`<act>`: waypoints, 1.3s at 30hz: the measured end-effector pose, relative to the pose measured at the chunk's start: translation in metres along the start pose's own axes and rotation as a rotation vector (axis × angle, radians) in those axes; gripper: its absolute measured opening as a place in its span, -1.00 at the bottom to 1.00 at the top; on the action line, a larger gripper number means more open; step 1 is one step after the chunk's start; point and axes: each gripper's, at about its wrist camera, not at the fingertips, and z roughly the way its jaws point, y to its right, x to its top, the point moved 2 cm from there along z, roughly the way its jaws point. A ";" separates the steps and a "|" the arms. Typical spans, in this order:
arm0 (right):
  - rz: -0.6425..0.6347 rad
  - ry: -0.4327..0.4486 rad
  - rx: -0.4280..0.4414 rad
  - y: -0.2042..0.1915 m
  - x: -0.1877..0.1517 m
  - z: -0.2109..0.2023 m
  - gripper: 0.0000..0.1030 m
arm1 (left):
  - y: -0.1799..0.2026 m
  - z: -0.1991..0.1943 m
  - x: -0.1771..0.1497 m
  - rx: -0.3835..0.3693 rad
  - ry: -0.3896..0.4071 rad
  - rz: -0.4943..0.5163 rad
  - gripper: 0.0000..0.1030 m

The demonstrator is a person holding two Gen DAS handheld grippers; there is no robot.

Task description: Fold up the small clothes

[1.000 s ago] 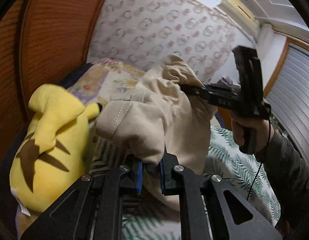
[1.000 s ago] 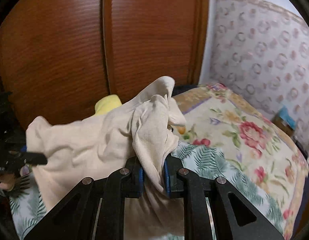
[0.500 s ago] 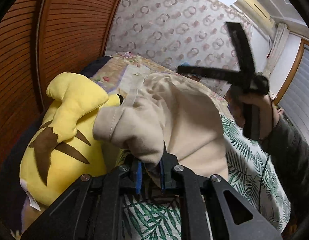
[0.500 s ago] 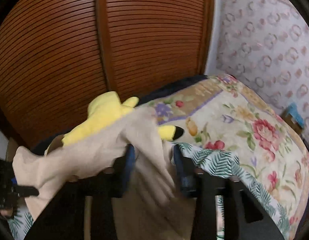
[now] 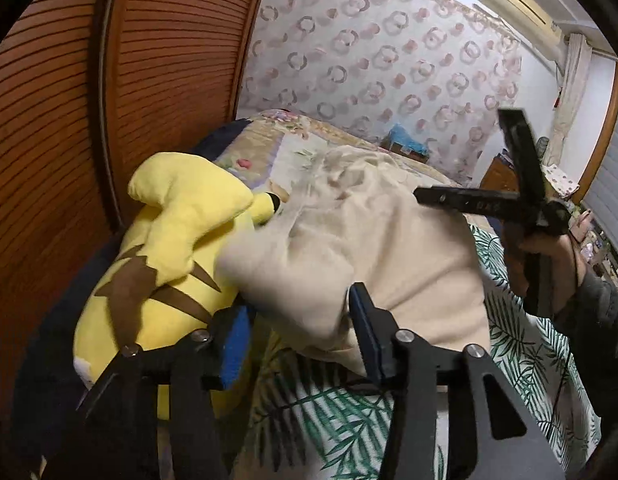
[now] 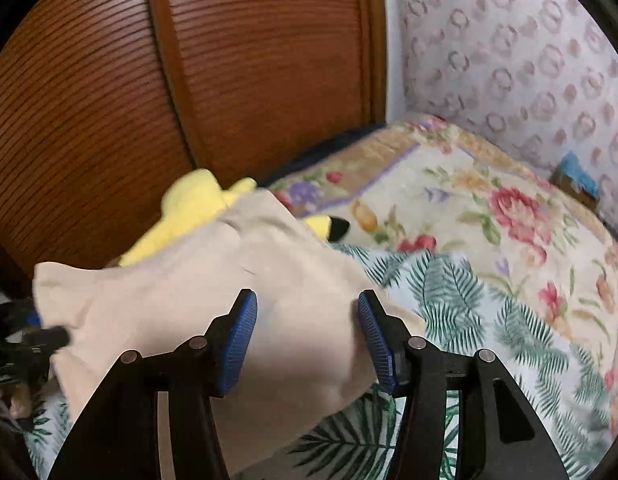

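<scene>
On the bed (image 6: 489,280), near its head-end corner by the wooden wardrobe doors (image 6: 229,60), lies a cream garment (image 6: 229,300), bunched and partly draped, on a leaf-print sheet (image 6: 469,320) that covers a floral quilt (image 6: 489,200). Its far edge rests against a yellow plush toy (image 5: 169,260) propped at the wardrobe side of the bed.

The left gripper (image 5: 297,336) has its blue-padded fingers (image 5: 233,344) spread wide, with a fold of the garment bulging between them; whether the pads touch the cloth is hard to tell. The right gripper (image 6: 307,336) is also spread apart, hovering just above the cloth and pinching nothing. In the left view the right gripper (image 5: 469,200) appears over the far side of the garment, held in a hand (image 5: 549,256).

Judging by this, the garment has been let go onto the bed and is not yet folded. To do the step well, each gripper should likely take a separate edge or corner, pull the cloth flat on the sheet away from the plush toy, and smooth out bunches before any fold. A grip on several layers at once could lock in wrinkles.

The wall behind the bed has ring-patterned wallpaper (image 5: 389,60). An air conditioner (image 5: 521,0) sits high on the wall, and a small blue item (image 6: 581,176) lies at the far bed edge.
</scene>
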 end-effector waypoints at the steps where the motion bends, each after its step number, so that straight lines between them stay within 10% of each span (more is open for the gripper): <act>1: 0.009 -0.008 0.000 0.002 0.000 0.008 0.06 | -0.001 -0.003 0.001 0.004 0.002 0.006 0.25; 9: 0.007 0.028 -0.021 -0.016 -0.006 -0.002 0.07 | 0.007 -0.034 0.008 0.068 0.101 0.068 0.69; 39: 0.092 0.234 -0.158 -0.117 -0.206 -0.278 0.30 | 0.145 -0.106 -0.044 -0.024 0.118 0.311 0.69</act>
